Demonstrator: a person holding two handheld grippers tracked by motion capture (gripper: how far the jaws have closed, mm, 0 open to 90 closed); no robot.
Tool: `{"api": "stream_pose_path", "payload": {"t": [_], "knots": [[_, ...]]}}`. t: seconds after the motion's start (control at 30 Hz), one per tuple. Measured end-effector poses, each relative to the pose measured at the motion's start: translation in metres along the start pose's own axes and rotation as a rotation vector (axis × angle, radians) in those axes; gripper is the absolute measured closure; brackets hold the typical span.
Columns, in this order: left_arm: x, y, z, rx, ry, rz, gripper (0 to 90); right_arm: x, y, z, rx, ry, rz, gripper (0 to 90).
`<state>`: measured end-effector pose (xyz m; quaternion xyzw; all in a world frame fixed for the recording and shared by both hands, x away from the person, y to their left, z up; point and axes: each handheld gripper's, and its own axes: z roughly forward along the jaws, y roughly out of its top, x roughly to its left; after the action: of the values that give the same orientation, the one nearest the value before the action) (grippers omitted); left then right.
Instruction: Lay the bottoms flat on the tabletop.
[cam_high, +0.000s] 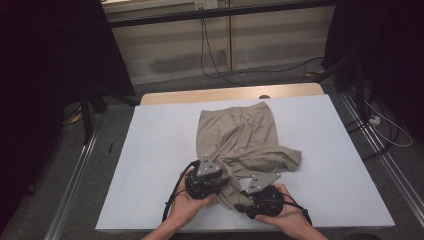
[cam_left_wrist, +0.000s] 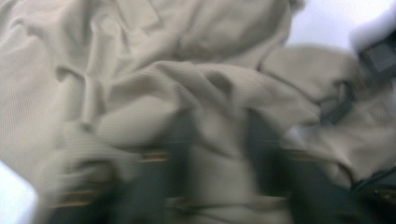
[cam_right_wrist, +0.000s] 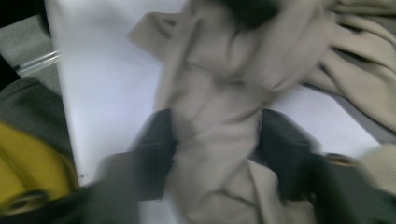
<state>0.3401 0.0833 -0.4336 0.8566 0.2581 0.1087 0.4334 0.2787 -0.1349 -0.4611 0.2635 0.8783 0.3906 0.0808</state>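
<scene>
I see the beige shorts (cam_high: 245, 137) lying crumpled at the centre of the white table (cam_high: 160, 150), ribbed waistband toward the top. My left gripper (cam_high: 216, 167) and right gripper (cam_high: 245, 192), at lower centre, each pinch a bunched fold of fabric between part-closed jaws.

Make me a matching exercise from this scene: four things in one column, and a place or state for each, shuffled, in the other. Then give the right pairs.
Things:
1. beige shorts
2. left claw
3. right claw
4. white table

Places or states:
A. near the front edge, at the bunched bottom end of the cloth, with cloth between its jaws
B. rumpled, waistband toward the far edge
C. lies under the cloth
D. over the middle of the cloth, with a fold between its jaws

Right pairs: 1-B, 2-D, 3-A, 4-C
</scene>
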Motion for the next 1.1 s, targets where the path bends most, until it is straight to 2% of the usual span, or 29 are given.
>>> {"api": "stream_pose_path", "payload": {"t": [0.03, 0.07, 0.13, 0.2, 0.27, 0.3, 0.37, 0.4, 0.43, 0.5, 0.57, 0.63, 0.67, 0.7, 0.73, 0.77, 0.8, 0.83, 0.87, 0.93, 1.0, 1.03, 1.1], "knots": [[0.004, 0.002, -0.003, -0.013, 0.012, -0.006, 85.5, 0.002, 0.000, -0.002, -0.009, 0.043, -0.001, 74.0], [0.011, 0.004, -0.008, -0.046, 0.014, -0.030, 89.0, 0.004, 0.001, -0.002, -0.010, 0.044, -0.005, 78.1], [0.021, 0.009, -0.017, -0.080, 0.023, -0.078, 90.0, 0.010, 0.001, -0.004, -0.002, 0.065, -0.030, 83.1], [0.030, 0.014, -0.024, -0.101, 0.039, -0.094, 90.0, 0.015, 0.001, -0.006, 0.001, 0.087, -0.043, 83.5], [0.035, 0.016, -0.027, -0.115, 0.014, -0.110, 90.0, 0.018, 0.001, -0.009, -0.003, 0.091, -0.042, 83.7], [0.034, 0.016, -0.027, -0.119, 0.008, -0.113, 90.0, 0.020, 0.001, -0.011, -0.010, 0.097, -0.038, 84.0], [0.028, 0.015, -0.025, -0.097, -0.018, -0.087, 88.7, 0.023, 0.000, -0.017, -0.023, 0.105, -0.046, 84.0], [0.021, 0.014, -0.021, -0.082, -0.049, -0.071, 78.4, 0.024, 0.000, -0.020, -0.035, 0.111, -0.047, 84.0], [0.016, 0.014, -0.019, -0.064, -0.061, -0.057, 64.8, 0.026, -0.001, -0.025, -0.047, 0.116, -0.049, 84.0], [0.001, 0.014, -0.008, -0.026, -0.114, 0.011, 49.3, 0.028, -0.004, -0.030, -0.051, 0.130, -0.042, 84.0], [-0.014, 0.014, 0.004, 0.010, -0.146, 0.066, 35.4, 0.029, -0.010, -0.032, -0.040, 0.125, -0.038, 83.4], [-0.024, 0.014, 0.016, 0.056, -0.142, 0.107, 27.2, 0.028, -0.016, -0.030, -0.018, 0.111, -0.023, 82.2], [-0.028, 0.012, 0.024, 0.100, -0.124, 0.120, 24.8, 0.027, -0.017, -0.029, -0.010, 0.105, -0.015, 81.7], [-0.030, 0.011, 0.029, 0.110, -0.115, 0.126, 24.2, 0.025, -0.017, -0.027, -0.007, 0.102, -0.012, 80.9], [-0.030, 0.009, 0.035, 0.135, -0.092, 0.132, 24.8, 0.024, -0.017, -0.026, -0.009, 0.102, -0.005, 80.4], [-0.029, 0.008, 0.038, 0.147, -0.082, 0.139, 34.5, 0.023, -0.016, -0.024, -0.007, 0.100, -0.003, 80.2], [-0.026, 0.006, 0.040, 0.153, -0.079, 0.139, 48.0, 0.022, -0.016, -0.024, -0.003, 0.102, -0.004, 80.2], [-0.023, 0.006, 0.039, 0.144, -0.095, 0.115, 62.3, 0.021, -0.015, -0.022, -0.002, 0.100, -0.004, 80.2], [-0.020, 0.007, 0.036, 0.135, -0.080, 0.101, 80.8, 0.021, -0.015, -0.022, -0.002, 0.103, -0.004, 80.2], [-0.011, 0.010, 0.026, 0.107, -0.068, 0.056, 83.5, 0.021, -0.014, -0.021, -0.005, 0.102, -0.002, 80.6], [0.003, 0.015, 0.014, 0.030, -0.061, -0.041, 84.0, 0.023, -0.013, -0.021, -0.011, 0.105, -0.006, 81.2], [0.009, 0.017, 0.009, 0.005, -0.053, -0.070, 84.0, 0.023, -0.012, -0.021, -0.013, 0.108, -0.004, 81.4], [0.027, 0.022, -0.005, -0.048, -0.013, -0.119, 84.0, 0.025, -0.012, -0.021, -0.012, 0.112, -0.003, 81.8]]}}
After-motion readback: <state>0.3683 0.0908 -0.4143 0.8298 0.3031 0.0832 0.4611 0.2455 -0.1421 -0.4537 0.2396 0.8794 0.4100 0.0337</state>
